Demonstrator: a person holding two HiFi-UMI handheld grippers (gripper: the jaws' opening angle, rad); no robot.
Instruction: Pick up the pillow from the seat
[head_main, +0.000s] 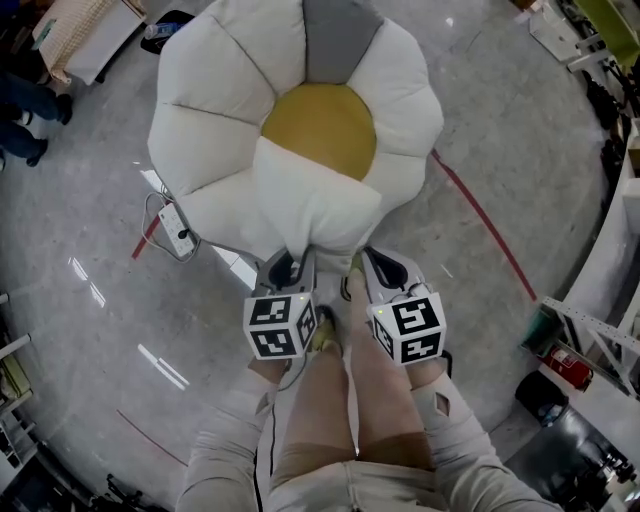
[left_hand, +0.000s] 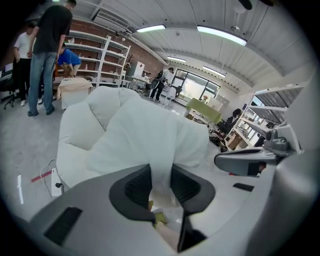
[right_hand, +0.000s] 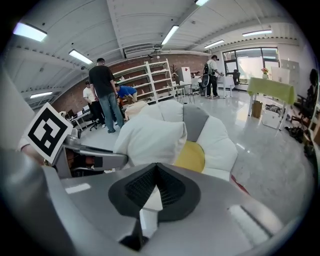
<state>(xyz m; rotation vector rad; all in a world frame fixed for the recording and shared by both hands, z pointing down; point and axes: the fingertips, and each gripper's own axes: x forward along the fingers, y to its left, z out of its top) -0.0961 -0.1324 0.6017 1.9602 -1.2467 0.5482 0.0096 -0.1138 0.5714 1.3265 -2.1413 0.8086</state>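
One plump white pillow (head_main: 315, 195), smooth cloth gathered into soft creases, hangs over the near side of the seat (head_main: 200, 80), its near edge drawn up to the two grippers; whether its far end rests on the seat I cannot tell. At that edge's left corner, the left gripper (head_main: 290, 262) has its ribbed black fingers (left_hand: 137, 187) partly closed on a thick fold of the white cloth; at the right corner, the right gripper (head_main: 375, 265) has its fingers (right_hand: 172, 187) almost together, pinching a thin flap of the same cloth. The seat is a puffy, flower-shaped cushion chair; white petals and one grey petal (head_main: 340, 35) ring a round yellow centre (head_main: 322, 125). It stands on a glossy grey floor (head_main: 90, 250) crossed by a red line (head_main: 480, 215); a white power strip (head_main: 178, 232) lies just beside the seat. Beyond stand white shelves (right_hand: 150, 75) against a brick wall, and several people (right_hand: 105, 95).
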